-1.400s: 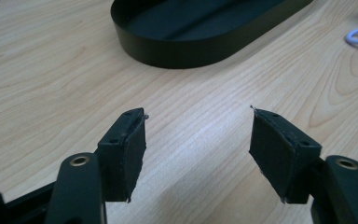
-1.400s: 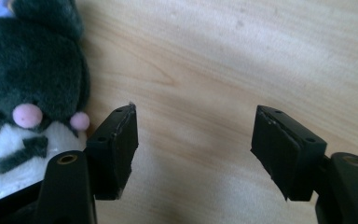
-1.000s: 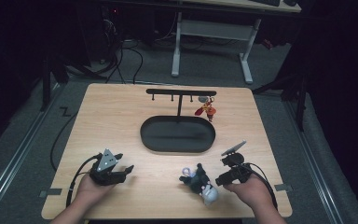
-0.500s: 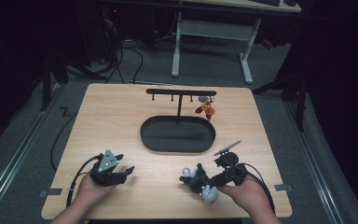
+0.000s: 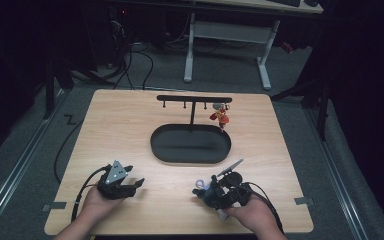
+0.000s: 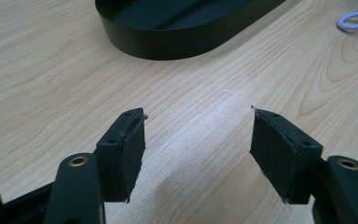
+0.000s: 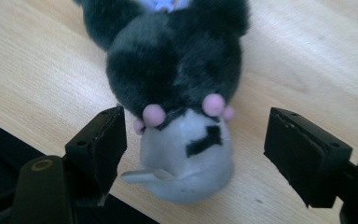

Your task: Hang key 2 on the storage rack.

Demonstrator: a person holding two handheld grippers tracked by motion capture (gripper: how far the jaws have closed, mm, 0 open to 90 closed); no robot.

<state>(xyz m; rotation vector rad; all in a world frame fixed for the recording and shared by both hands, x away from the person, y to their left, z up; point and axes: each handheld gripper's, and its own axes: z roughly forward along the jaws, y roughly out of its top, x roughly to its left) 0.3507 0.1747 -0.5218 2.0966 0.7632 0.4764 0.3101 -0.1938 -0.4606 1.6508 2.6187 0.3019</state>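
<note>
Plush toy [image 7: 179, 88] lies between open right tongs [image 7: 193, 154], near table edge.

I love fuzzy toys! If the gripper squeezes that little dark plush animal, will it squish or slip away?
The plush toy looks furry and soft, so it would probably squish and grip well. It sits between the right gripper's open jaws, not yet pinched. Its pale face looks smoother, so a pinch there might slide. It is small and probably light, and its blue loop may dangle.

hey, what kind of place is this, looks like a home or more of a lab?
Most likely a lab or workshop, not a home: a bare wooden table on grey carpet, cables trailing across the floor, and a white-legged desk frame behind, in a dark room.
</note>
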